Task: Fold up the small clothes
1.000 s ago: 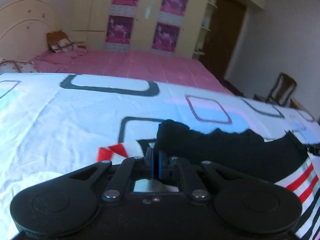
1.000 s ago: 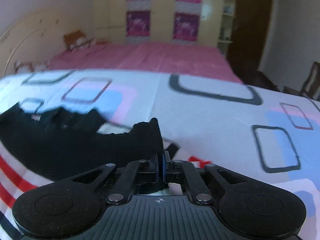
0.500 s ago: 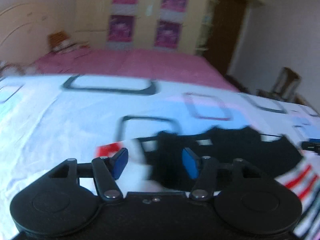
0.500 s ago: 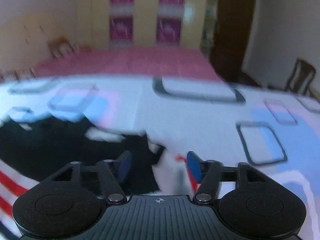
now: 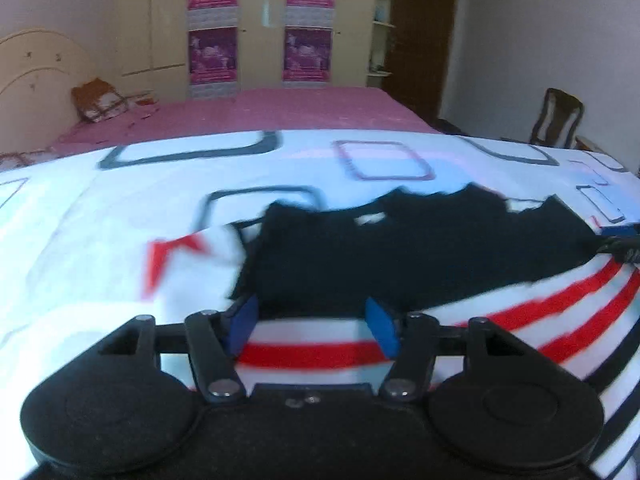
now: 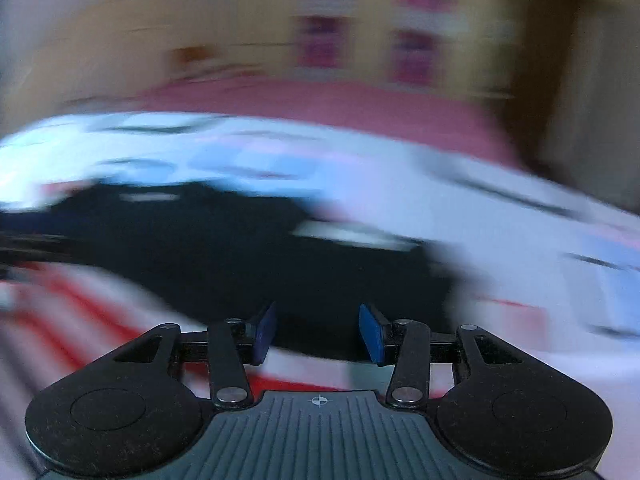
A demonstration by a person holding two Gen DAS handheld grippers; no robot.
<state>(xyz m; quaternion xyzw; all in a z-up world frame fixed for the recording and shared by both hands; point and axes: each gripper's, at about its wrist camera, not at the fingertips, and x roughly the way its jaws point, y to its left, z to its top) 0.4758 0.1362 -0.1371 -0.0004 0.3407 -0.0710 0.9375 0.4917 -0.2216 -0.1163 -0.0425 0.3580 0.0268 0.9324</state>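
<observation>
A small garment with a black top part (image 5: pixel 400 248) and a white lower part with red and dark stripes (image 5: pixel 540 312) lies spread on a patterned bedsheet (image 5: pixel 100 240). My left gripper (image 5: pixel 314 326) is open and empty, just above the garment's near striped edge. My right gripper (image 6: pixel 318 334) is open and empty over the black part (image 6: pixel 240 256); that view is heavily blurred. The right gripper's tip shows at the right edge of the left wrist view (image 5: pixel 622 240).
The white sheet with square outlines covers the near surface. Behind it is a pink bed (image 5: pixel 260 112) with a cushion (image 5: pixel 98 98), a wardrobe with purple posters (image 5: pixel 260 24), a dark door (image 5: pixel 424 40) and a wooden chair (image 5: pixel 558 120) at right.
Both grippers were shut on the garment's black edge, then opened and let it go. Both have drawn back toward the near striped edge. The right wrist view is now blurred by motion.
</observation>
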